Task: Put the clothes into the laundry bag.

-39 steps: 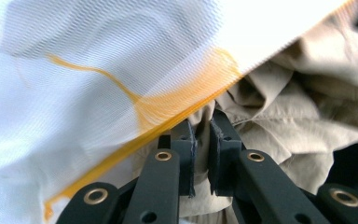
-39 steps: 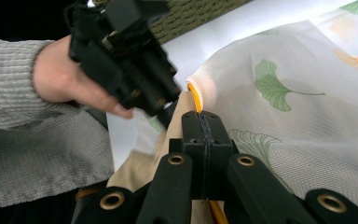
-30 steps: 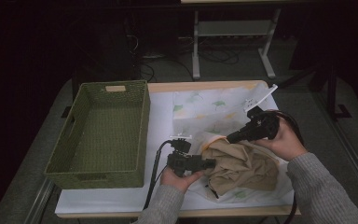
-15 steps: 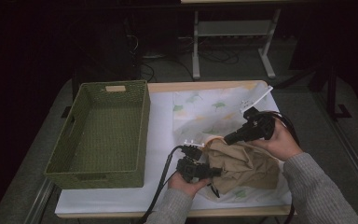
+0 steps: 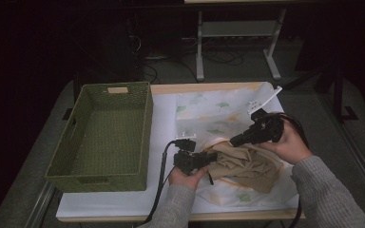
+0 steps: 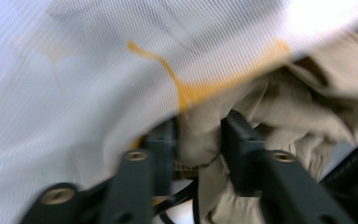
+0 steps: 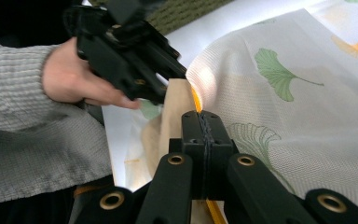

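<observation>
Lying crumpled: beige garment [image 5: 247, 161] on leaf-print mesh cloth [image 5: 209, 114] | left gripper [image 6: 198, 140] pinching garment | right gripper [image 7: 204, 128] clamped on cloth's yellow edge

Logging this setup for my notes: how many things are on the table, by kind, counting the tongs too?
Green woven basket: 1
Beige cloth: 1
White mesh bag with leaf print: 1
Tongs: 2, left tongs and right tongs
Total: 5
</observation>
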A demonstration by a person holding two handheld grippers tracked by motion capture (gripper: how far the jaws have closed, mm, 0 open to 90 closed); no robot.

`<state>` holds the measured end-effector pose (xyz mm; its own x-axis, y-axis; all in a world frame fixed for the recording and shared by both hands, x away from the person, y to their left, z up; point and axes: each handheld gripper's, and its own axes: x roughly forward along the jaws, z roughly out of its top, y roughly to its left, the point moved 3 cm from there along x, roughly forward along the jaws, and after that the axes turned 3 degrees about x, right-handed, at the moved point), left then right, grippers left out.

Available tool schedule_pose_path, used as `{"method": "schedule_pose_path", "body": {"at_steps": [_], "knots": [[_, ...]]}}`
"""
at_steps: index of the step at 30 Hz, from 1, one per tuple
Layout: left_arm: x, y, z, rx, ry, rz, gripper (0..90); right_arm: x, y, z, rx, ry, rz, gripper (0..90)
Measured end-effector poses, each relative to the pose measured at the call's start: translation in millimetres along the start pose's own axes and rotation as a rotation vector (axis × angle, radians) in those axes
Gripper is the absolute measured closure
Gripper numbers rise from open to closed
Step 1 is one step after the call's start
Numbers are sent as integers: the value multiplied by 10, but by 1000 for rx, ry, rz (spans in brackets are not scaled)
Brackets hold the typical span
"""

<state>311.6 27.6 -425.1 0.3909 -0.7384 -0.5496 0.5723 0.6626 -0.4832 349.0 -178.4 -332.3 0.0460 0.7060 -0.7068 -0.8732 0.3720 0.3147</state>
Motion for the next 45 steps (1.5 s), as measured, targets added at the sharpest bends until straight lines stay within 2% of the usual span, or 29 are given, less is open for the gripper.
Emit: {"method": "schedule_pose_path", "body": {"at_steps": [2, 3, 5, 8, 10, 12, 14, 16, 17, 20, 22, 26, 28, 30, 33, 35, 38, 41, 45], "knots": [[-54, -15, -40, 15, 27, -19, 489, 2, -36, -41, 15, 1, -3, 895], [-108, -19, -76, 15, 37, -35, 450, 0, -48, -55, 18, 1, -3, 895], [-186, -41, -138, -8, 70, -77, 365, -3, -75, -83, 31, -1, -6, 895], [-280, -94, -236, 9, 109, -90, 353, -11, -99, -113, 41, 1, -9, 895], [-237, -122, -258, 1, 141, -107, 360, -3, -107, -116, 43, -4, -6, 895], [-124, -141, -253, 0, 164, -110, 355, 19, -109, -108, 48, 0, -4, 895], [-3, -148, -257, -12, 175, -131, 339, 41, -95, -97, 43, 9, -2, 894], [111, -157, -250, 12, 188, -110, 346, 48, -87, -91, 36, 10, 0, 895], [156, -160, -237, 0, 172, -112, 385, 48, -88, -90, 33, 9, 2, 895], [201, -173, -190, 0, 104, -119, 657, 52, -84, -89, 33, 13, 3, 895], [214, -178, -147, -2, 61, -111, 776, 50, -71, -83, 28, 15, 6, 895], [222, -152, -93, -20, 8, -78, 820, 24, -30, -55, 11, 14, 8, 895], [178, -118, -23, -38, -60, -47, 839, 0, 4, -35, 4, 7, 13, 895], [154, -93, 9, -60, -87, -49, 834, -28, 31, -18, -7, 1, 5, 895], [141, -95, -47, -29, -48, -49, 754, -44, 22, -22, -1, 5, 2, 895], [121, -105, -102, -26, -17, -57, 616, -32, -9, -43, 11, 9, 1, 895], [51, -139, -193, 13, 12, -63, 450, -16, -53, -91, 19, 11, -3, 895], [22, -174, -253, 0, 29, -81, 382, -17, -82, -124, 34, 11, -9, 894], [147, -234, -246, -39, 31, -103, 358, 2, -82, -117, 32, 6, -7, 894]]}}
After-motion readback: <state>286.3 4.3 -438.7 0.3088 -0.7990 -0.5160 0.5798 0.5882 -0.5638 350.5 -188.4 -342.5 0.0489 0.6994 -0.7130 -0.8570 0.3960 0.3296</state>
